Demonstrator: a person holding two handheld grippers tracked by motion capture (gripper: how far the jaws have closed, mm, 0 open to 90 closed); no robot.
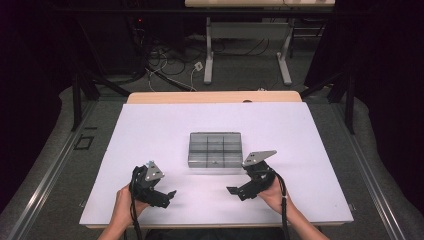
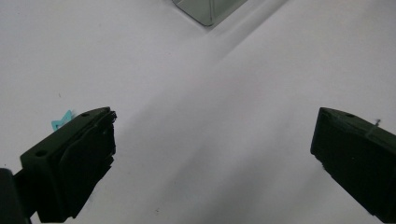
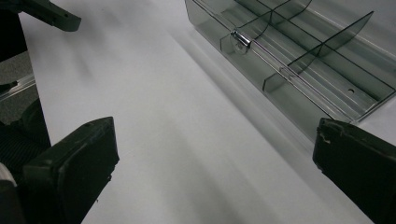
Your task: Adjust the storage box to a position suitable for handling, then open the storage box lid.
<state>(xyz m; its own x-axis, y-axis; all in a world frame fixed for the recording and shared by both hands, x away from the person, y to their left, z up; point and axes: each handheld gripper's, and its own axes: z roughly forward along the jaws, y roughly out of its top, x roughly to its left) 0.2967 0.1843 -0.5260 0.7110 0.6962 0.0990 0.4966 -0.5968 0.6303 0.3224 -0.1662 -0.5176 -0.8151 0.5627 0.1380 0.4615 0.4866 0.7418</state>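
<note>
A clear grey compartment box point(image 1: 215, 150) with its lid closed lies near the middle of the white table point(image 1: 150, 130). Its latch side and inner dividers fill the upper right of the right gripper view point(image 3: 299, 51), and one corner of the box point(image 2: 208, 9) pokes into the top of the left gripper view. My left gripper point(image 1: 167, 196) is held low at the front left, open, nothing between its jaws point(image 2: 212, 140). My right gripper point(image 1: 235, 191) hovers just in front of the box's right end, open and empty point(image 3: 215, 154).
A small blue scrap point(image 2: 61, 120) lies on the white surface by the left gripper's left jaw. A wooden strip point(image 1: 215, 96) edges the table's far side. Beyond it are table legs point(image 1: 209, 55) and cables on the floor. Dark frames stand at both sides.
</note>
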